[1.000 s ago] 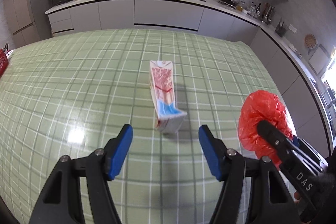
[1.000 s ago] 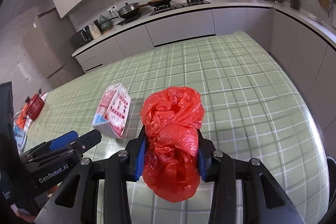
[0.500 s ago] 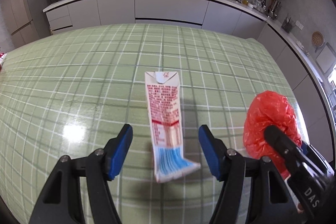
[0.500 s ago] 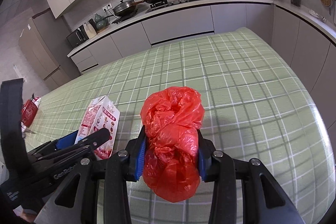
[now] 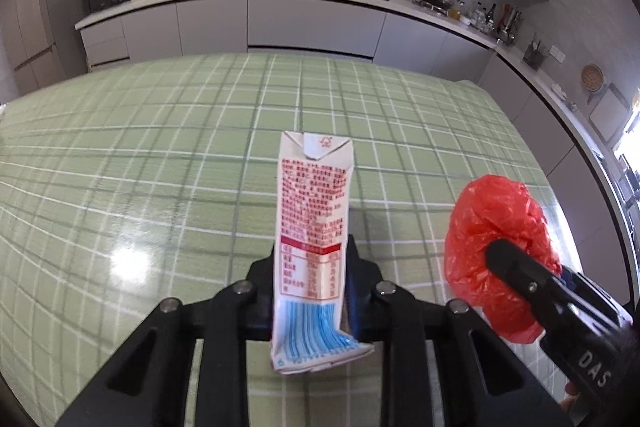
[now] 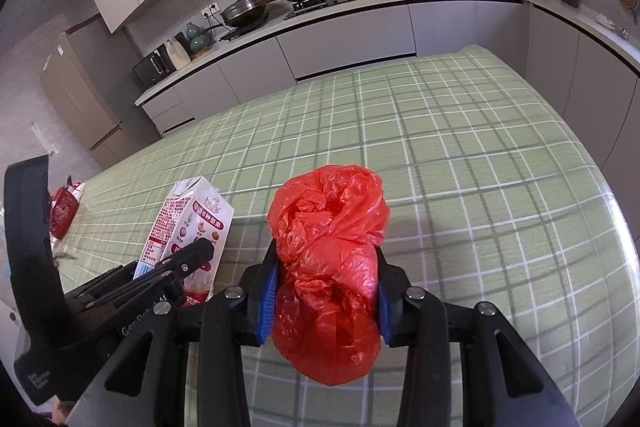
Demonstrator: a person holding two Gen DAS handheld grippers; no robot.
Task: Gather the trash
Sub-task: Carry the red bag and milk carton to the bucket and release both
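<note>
A red-and-white milk carton [image 5: 312,219] with a blue base lies on the green checked tablecloth [image 5: 160,167]. My left gripper [image 5: 311,267] has it between its jaws, which are closing, and the pads press its two sides near the blue end. The right wrist view shows the same carton [image 6: 188,223] behind the left gripper [image 6: 176,267]. My right gripper [image 6: 324,287] is shut on a crumpled red plastic bag [image 6: 328,247] just above the cloth. In the left wrist view that red bag [image 5: 500,227] sits to the right of the carton.
A small red object [image 6: 62,211] lies at the table's far left edge. The table's right edge [image 6: 616,227] drops off close to the bag. Kitchen cabinets and a counter with pans [image 6: 248,11] run behind the table.
The left gripper moved forward over the carton and its jaws closed from wide apart onto the carton's sides. The right gripper kept its hold on the red bag and barely moved.
</note>
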